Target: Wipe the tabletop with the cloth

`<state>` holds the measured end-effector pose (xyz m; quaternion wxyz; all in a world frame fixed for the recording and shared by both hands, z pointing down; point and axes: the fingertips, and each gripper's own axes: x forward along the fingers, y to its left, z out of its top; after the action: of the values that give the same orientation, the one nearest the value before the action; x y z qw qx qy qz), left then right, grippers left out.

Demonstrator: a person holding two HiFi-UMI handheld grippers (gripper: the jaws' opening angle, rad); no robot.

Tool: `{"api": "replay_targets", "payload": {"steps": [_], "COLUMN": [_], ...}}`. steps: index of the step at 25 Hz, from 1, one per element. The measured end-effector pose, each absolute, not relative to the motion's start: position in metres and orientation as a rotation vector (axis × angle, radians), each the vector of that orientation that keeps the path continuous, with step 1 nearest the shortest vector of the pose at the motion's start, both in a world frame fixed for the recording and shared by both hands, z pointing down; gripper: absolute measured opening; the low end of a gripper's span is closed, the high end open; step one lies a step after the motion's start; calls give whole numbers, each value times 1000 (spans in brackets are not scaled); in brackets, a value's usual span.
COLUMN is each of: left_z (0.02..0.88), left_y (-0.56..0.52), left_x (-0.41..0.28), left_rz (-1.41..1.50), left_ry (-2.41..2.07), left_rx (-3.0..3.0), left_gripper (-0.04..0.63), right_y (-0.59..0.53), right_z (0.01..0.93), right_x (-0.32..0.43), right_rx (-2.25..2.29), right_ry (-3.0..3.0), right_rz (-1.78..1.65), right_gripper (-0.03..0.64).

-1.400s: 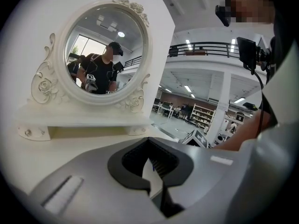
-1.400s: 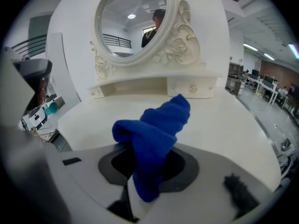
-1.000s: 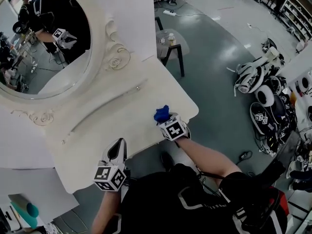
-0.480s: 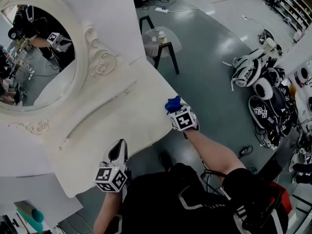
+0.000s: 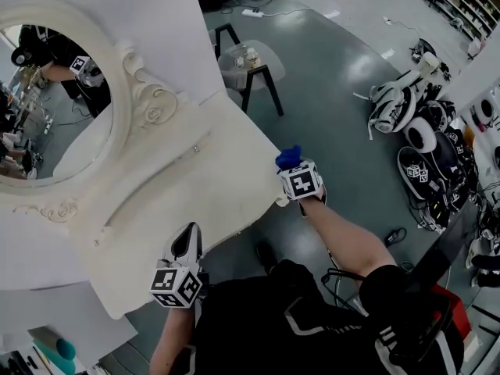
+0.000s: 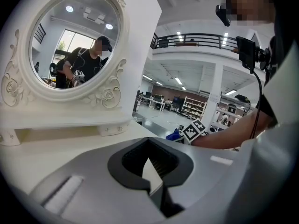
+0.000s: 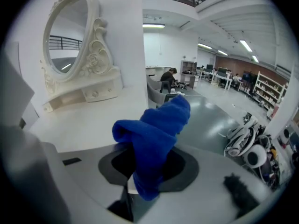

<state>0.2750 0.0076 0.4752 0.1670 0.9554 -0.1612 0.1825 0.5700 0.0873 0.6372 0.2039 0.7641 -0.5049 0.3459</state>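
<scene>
There is one cloth (image 7: 156,141), a blue one, bunched into a rumpled wad and clamped between the jaws of the right gripper (image 7: 136,183); its loose end stands up and forward past the fingertips. In the head view the cloth (image 5: 288,157) sits at the right-hand corner of the white tabletop (image 5: 195,186), right at the edge with grey floor beyond. Whether it presses on the surface cannot be told.

There are two grippers. The right gripper (image 5: 291,167) is at the end of a bare right forearm (image 5: 344,237), which reaches out forward and to the right from the body, nearly straight. The left gripper (image 5: 188,241) is held close in, at the near edge of the tabletop, and points forward across it. Its jaws (image 6: 156,183) meet with nothing between them.

One oval mirror (image 5: 55,100) in a carved white frame stands at the back of the tabletop, and a person and one marker cube show in its glass. On the floor beyond stands one small side table (image 5: 250,61) with a clear top. A heap of white and black gear (image 5: 422,131) lies on the floor to the right, too tangled to count.
</scene>
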Motion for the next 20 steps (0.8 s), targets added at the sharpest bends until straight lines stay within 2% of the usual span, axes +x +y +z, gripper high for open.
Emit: {"api": "replay_targets", "payload": {"steps": [4, 8, 14, 20], "left_z": [471, 471, 469, 470], "left_y": [3, -5, -21, -50], "left_x": [264, 236, 158, 36], "left_rz": [505, 492, 444, 355], "left_ry": [-463, -508, -664, -922], "left_rx": [2743, 2739, 2725, 2601], "left_gripper": [9, 9, 9, 9], "right_y": [73, 34, -45, -100], "right_z": [616, 575, 532, 512], "right_x": [552, 498, 337, 158], "right_rx": [2146, 2124, 1874, 1541], "right_ry": [-1465, -1609, -1962, -2233], "right_rz": [923, 796, 707, 646], "right_gripper": [124, 124, 124, 124]}}
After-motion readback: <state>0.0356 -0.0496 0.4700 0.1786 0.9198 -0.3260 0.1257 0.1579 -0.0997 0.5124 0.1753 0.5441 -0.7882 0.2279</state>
